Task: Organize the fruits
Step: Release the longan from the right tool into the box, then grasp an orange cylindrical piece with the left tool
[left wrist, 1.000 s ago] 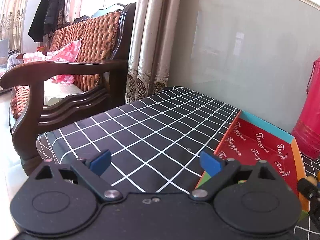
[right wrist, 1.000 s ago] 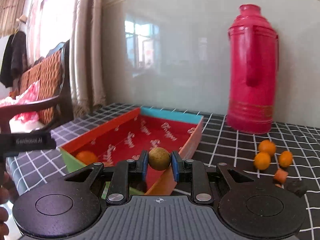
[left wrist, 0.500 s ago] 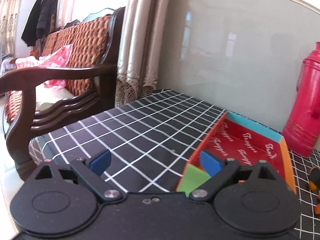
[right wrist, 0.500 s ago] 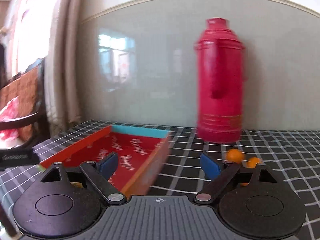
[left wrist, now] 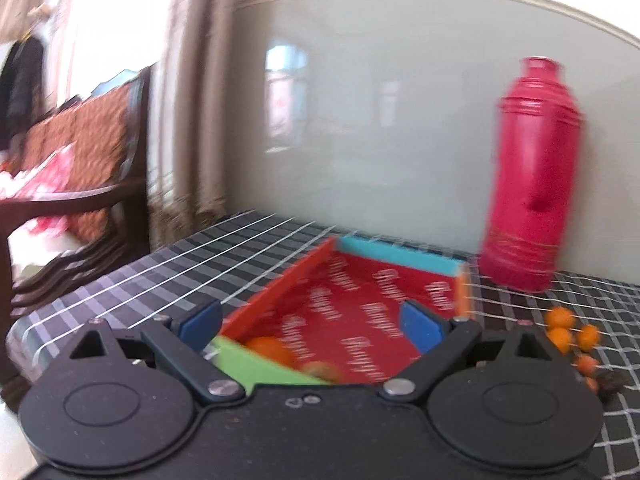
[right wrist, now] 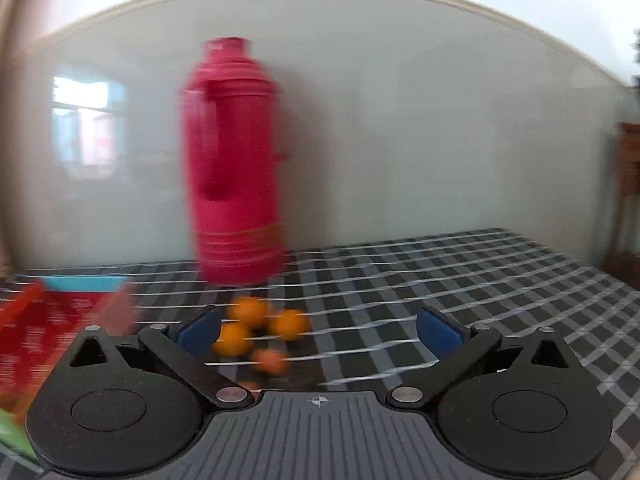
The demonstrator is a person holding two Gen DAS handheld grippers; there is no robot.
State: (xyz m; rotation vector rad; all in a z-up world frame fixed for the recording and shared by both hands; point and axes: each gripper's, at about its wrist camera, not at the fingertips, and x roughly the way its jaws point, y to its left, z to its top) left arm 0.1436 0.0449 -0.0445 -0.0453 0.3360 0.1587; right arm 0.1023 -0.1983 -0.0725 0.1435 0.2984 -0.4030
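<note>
A red tray (left wrist: 400, 258) with coloured walls lies on the checked cloth. In its near corner sit an orange fruit (left wrist: 268, 350) and a brownish round fruit (left wrist: 320, 370). My left gripper (left wrist: 311, 324) hangs open over the tray's near end, with nothing between its fingers. Several loose oranges (right wrist: 248, 312) lie on the cloth to the right of the tray and show again as small oranges (left wrist: 560, 318) in the left wrist view. My right gripper (right wrist: 319, 328) faces them. Its jaws are opening and hold nothing. Both views are motion-blurred.
A tall red thermos (right wrist: 236, 168) stands against the wall behind the oranges, right of the tray (right wrist: 60, 312). A dark small lump (left wrist: 612, 380) lies by the nearest oranges. A wooden armchair (left wrist: 80, 184) and curtains stand left of the table.
My right gripper let go of the brownish fruit over the tray, opened wide and swung right to the loose oranges. The left gripper, still open, swung right from the bare cloth to the tray.
</note>
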